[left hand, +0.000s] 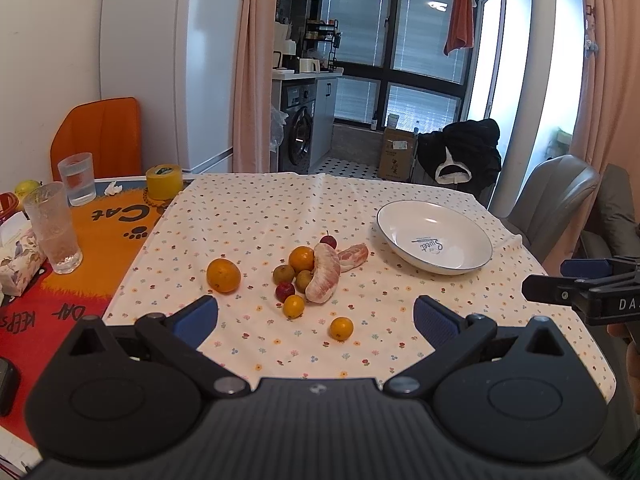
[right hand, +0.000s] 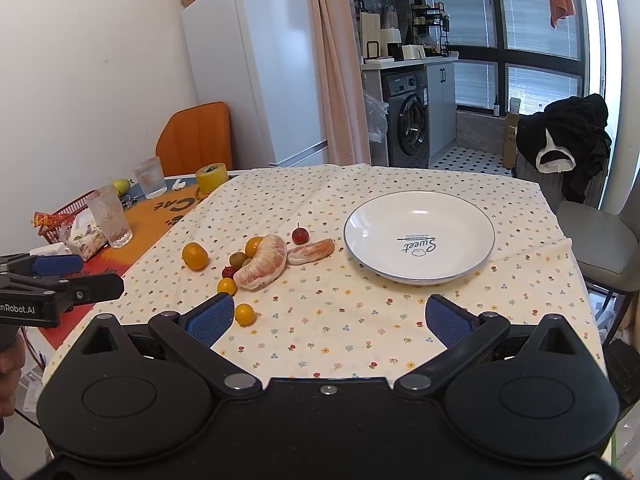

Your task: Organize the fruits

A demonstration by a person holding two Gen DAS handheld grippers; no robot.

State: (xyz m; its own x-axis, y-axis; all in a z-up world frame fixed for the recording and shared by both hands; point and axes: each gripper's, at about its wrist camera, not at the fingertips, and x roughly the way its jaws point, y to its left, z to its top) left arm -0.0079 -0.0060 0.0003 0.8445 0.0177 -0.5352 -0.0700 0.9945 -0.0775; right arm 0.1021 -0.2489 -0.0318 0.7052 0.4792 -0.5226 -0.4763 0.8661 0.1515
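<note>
Left wrist view: my left gripper [left hand: 316, 316] hangs above the near edge of the table with its blue pads spread wide and nothing between them. The fruits sit straight ahead on the flowered cloth [left hand: 248, 216]: a large orange [left hand: 223, 275] off to the left, a small kumquat [left hand: 341, 328] nearest me, and behind it the cluster around the big pomelo segment [left hand: 322, 273]. That segment's long axis runs away from me, leaning slightly left. The empty white plate [left hand: 400, 236] lies beyond and to the right, well apart from the pile. My right gripper [left hand: 532, 292] pokes in from the right edge.

Right wrist view: my right gripper [right hand: 330, 318] is likewise spread and empty, pointing at bare cloth just short of the plate [right hand: 360, 240]. From here the fruit lies to the left, the kumquat [right hand: 244, 314] just beside my left pad. I judge the left hand is better placed over the fruit, the right over the plate.
</note>
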